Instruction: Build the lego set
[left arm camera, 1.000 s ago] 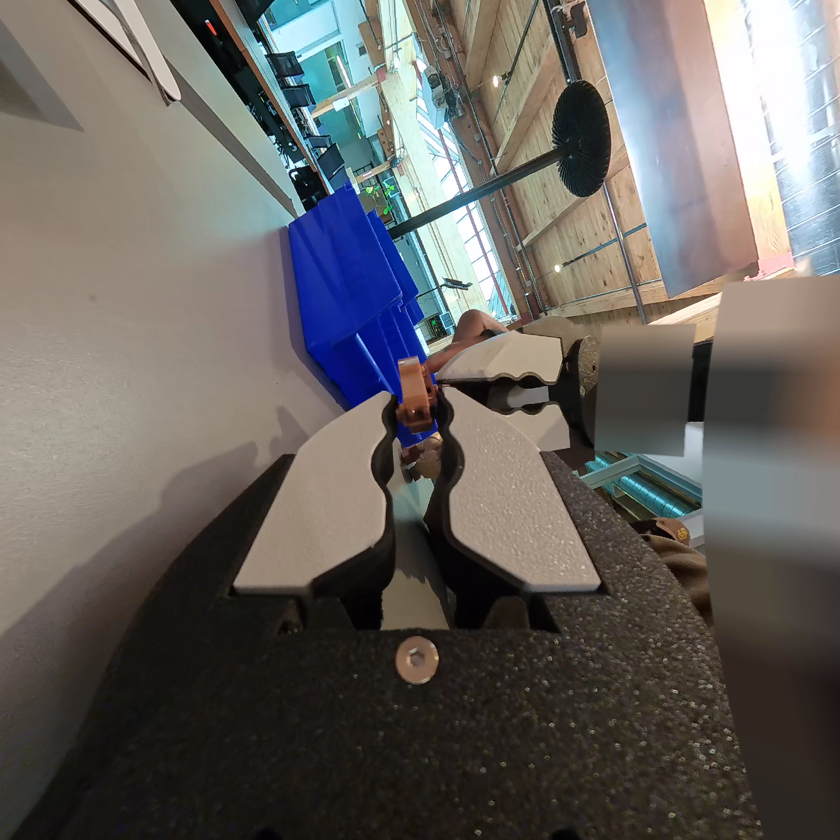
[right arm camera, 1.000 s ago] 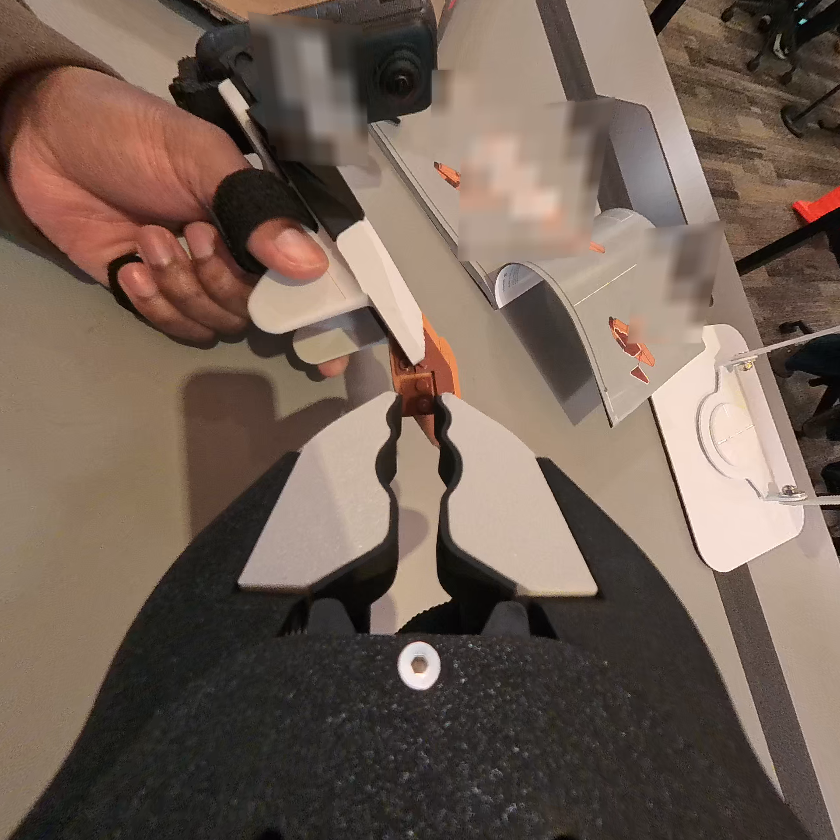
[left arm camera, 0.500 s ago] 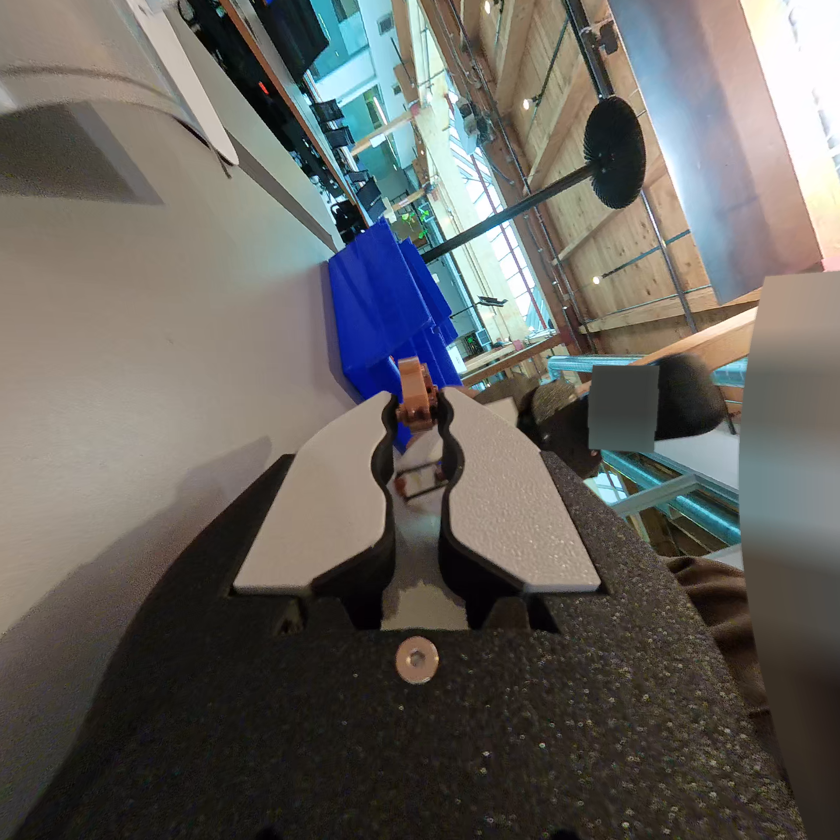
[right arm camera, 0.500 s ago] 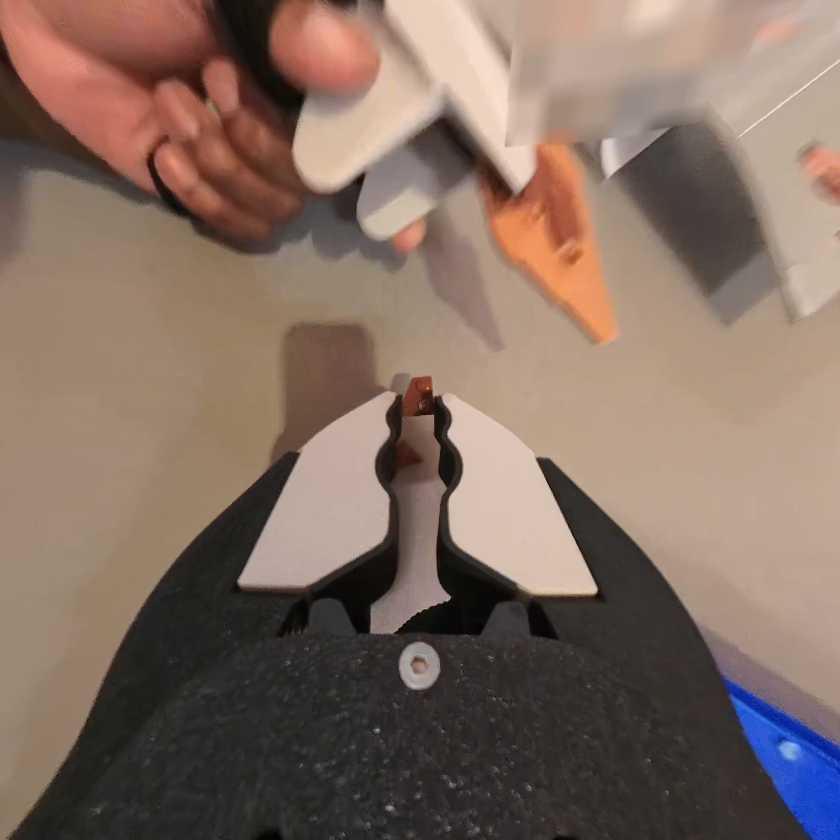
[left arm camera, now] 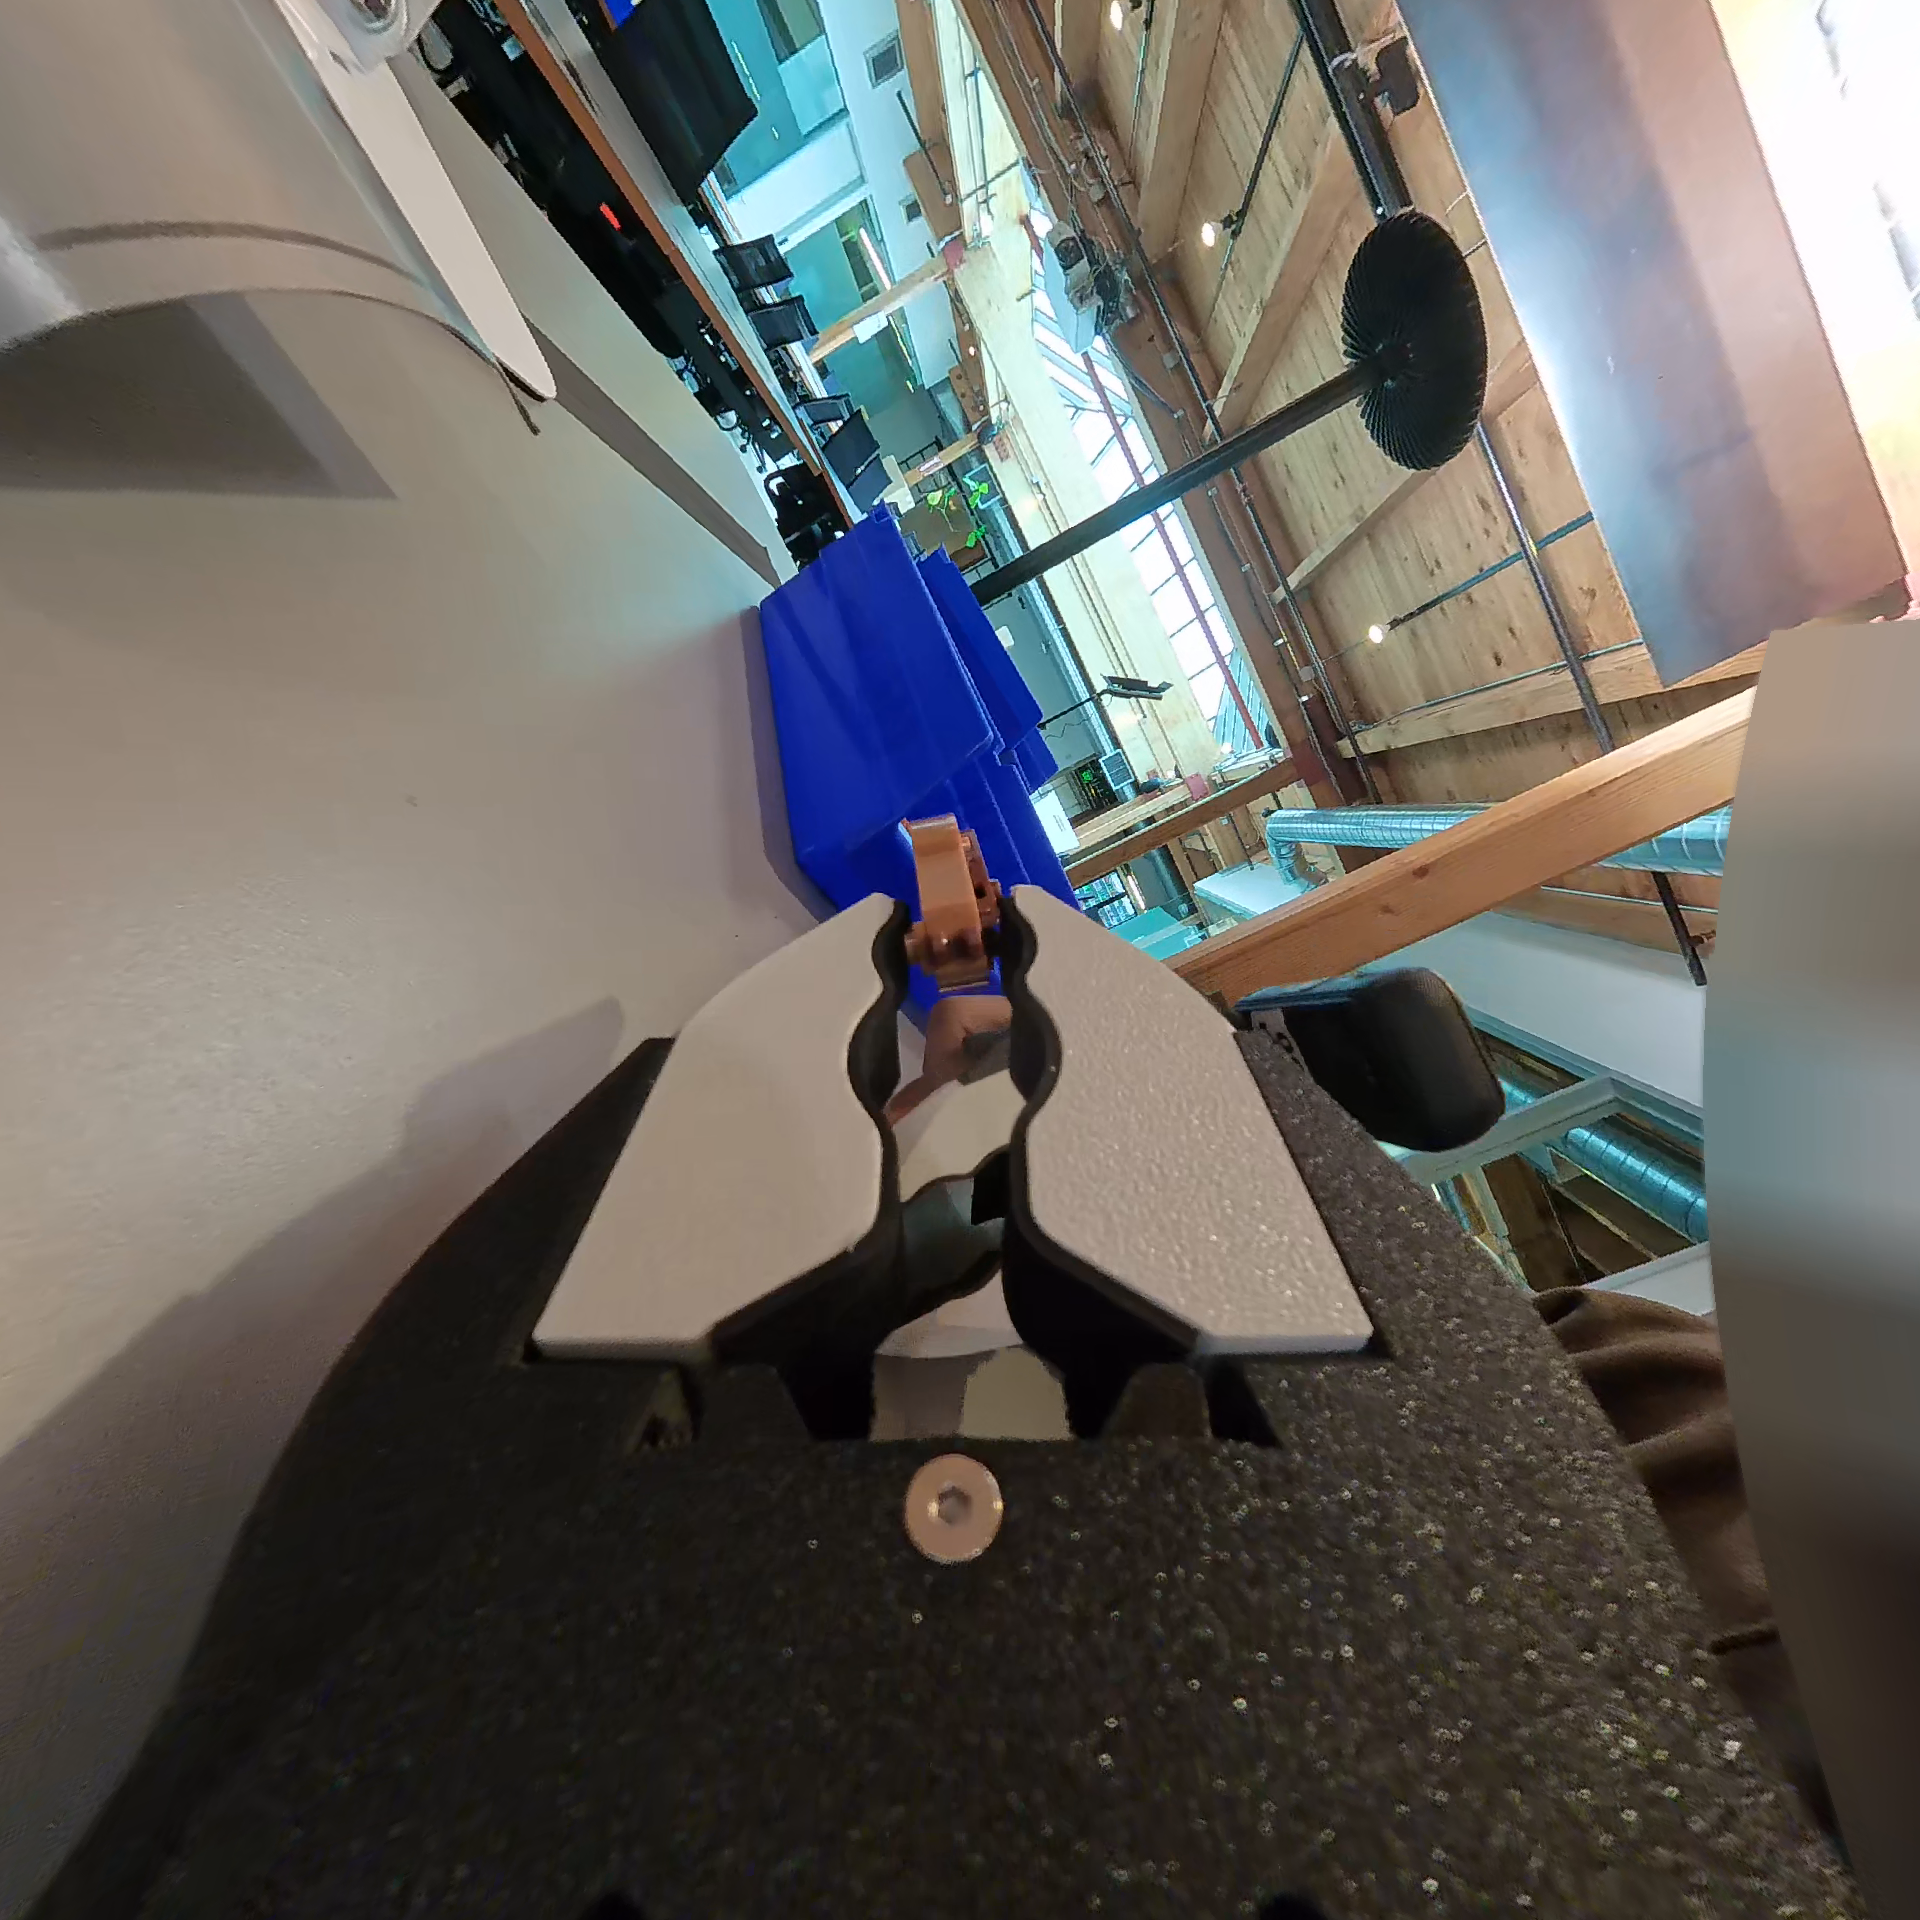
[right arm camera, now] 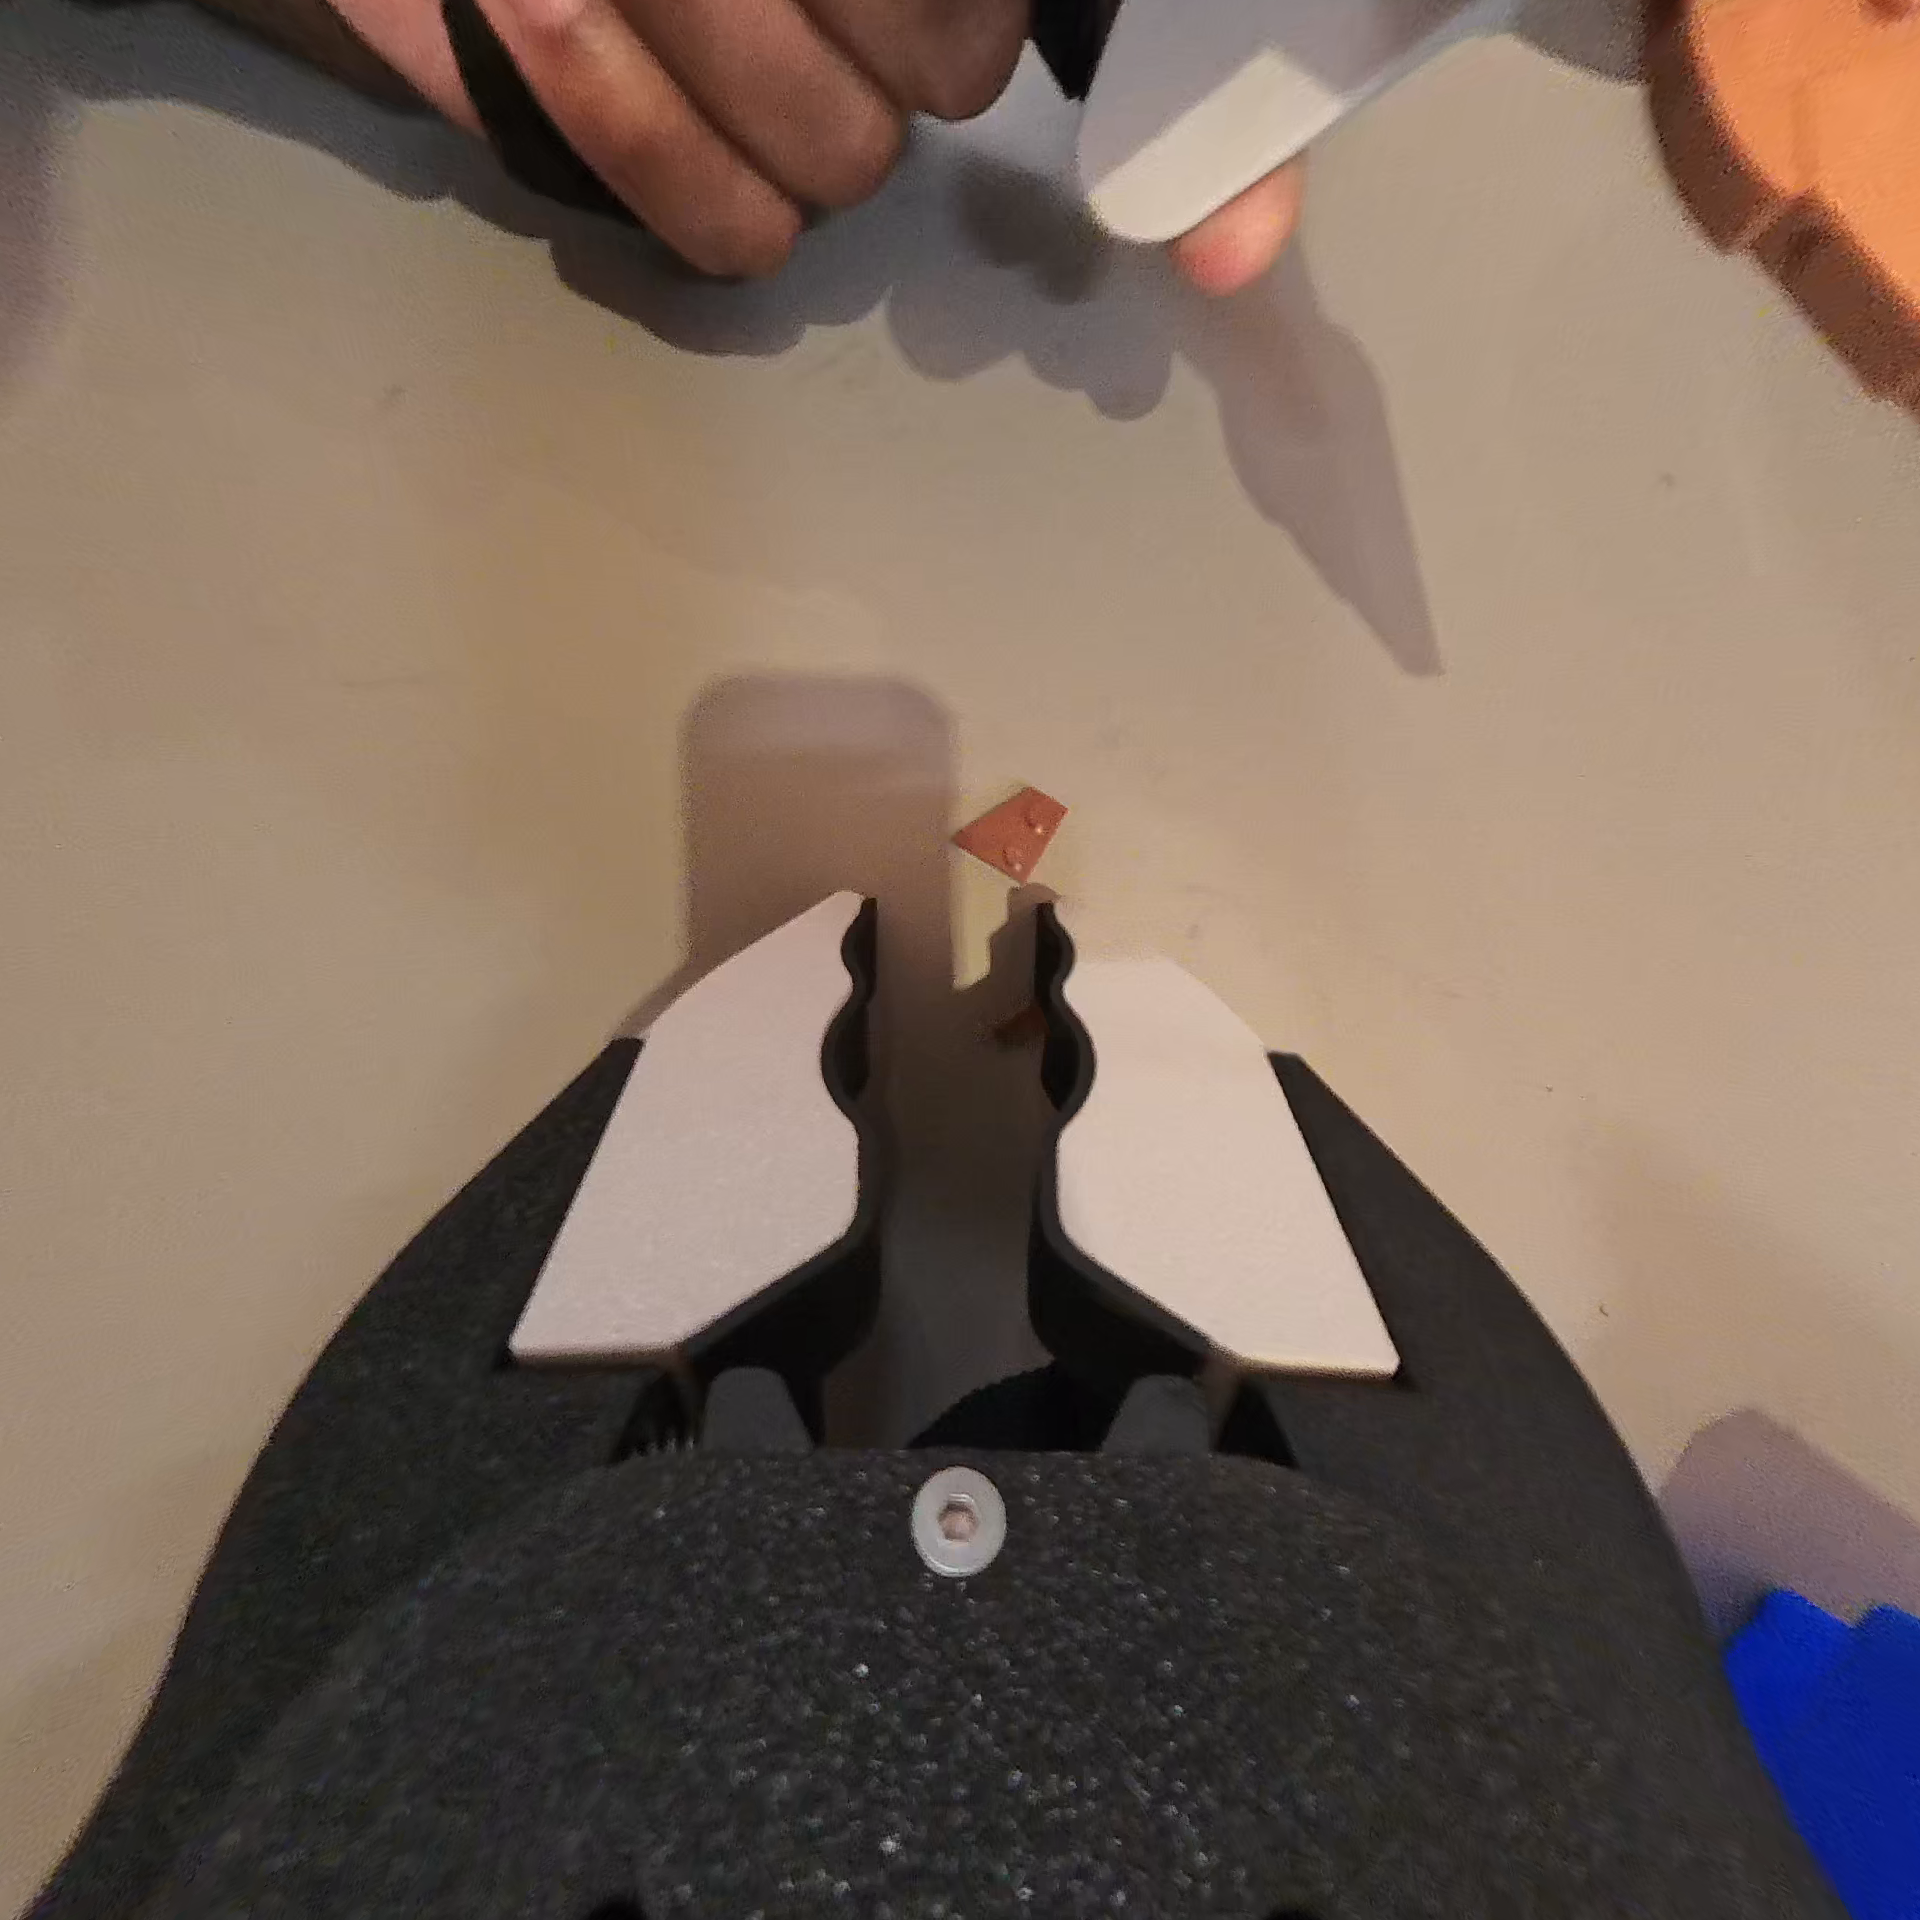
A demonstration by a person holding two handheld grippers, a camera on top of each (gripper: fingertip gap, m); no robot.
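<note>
Pinching the small orange-brown lego build [left arm camera: 951, 914] keeps it steady in the left gripper [left arm camera: 954, 930], while the right gripper [right arm camera: 956, 914] hangs spread over 1 small flat orange-brown lego wedge plate [right arm camera: 1013, 836] on the beige table [right arm camera: 416, 623], likely to grab it.

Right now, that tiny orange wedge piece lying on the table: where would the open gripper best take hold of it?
Probably across its two opposite thin edges, coming straight down. The orange wedge plate lies flat, studs up, just ahead of the open right gripper, so only its edges offer grip. Being so thin, it may slip.
</note>
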